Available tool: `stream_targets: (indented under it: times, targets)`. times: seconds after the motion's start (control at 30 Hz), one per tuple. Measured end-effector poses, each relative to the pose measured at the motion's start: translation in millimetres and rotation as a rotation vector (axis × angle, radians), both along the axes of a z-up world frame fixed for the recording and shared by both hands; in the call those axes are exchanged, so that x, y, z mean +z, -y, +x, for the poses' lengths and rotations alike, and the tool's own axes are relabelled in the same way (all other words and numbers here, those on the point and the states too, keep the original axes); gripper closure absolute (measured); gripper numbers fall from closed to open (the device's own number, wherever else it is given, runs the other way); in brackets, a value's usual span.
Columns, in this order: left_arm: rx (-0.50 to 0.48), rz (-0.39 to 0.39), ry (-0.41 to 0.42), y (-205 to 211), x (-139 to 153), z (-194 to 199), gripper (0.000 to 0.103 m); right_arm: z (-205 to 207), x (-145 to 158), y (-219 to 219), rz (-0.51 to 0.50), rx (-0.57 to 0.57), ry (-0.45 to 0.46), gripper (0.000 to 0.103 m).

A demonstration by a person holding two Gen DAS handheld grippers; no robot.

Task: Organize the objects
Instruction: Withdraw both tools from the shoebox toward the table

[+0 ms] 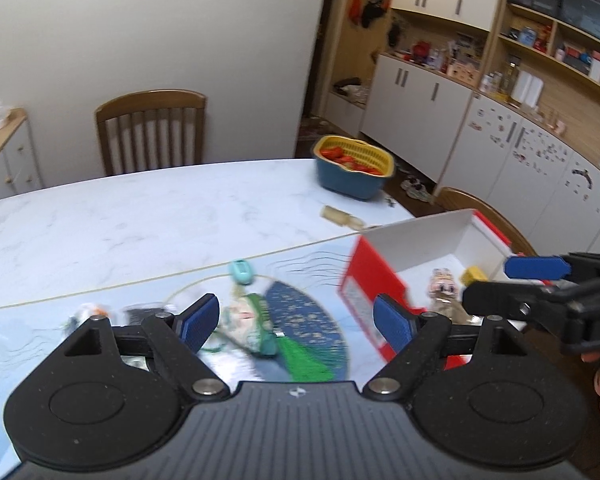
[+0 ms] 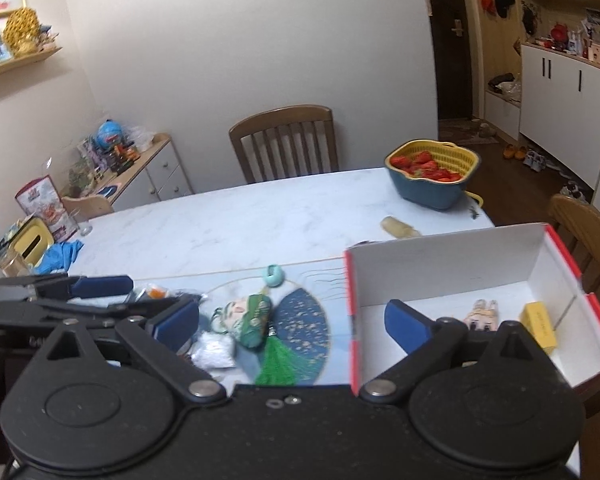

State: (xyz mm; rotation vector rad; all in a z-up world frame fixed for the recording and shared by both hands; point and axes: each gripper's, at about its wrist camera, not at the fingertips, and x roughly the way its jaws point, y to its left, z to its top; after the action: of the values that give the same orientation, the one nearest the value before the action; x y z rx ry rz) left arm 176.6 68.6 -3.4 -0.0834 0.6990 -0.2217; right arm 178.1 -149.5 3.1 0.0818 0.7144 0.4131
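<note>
tongs: 2, agape | box: 1 | chairs: 2

The box walls block the right; trinkets crowd the mat, apparently; far tabletop lies open.

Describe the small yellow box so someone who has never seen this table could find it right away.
Find the red-edged white cardboard box at the table's right end. The small yellow box lies on its floor by the right wall, beside a pale rabbit-eared figure. It is the only solid yellow, straight-edged item in there.
</note>
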Motion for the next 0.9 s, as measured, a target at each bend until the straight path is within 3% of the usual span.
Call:
stream_targets:
  times: [0.63,0.9]
  targets:
    - [0.207,-0.029,-0.063,-135,-60,7,0.018,6,-37,-87,-0.064,0.058,-0.084,0.001]
    - [0.252,-0.011,-0.117,-164,-87,23,0.019,17,-57,-106,-0.089,0.056,-0.122,0.001]
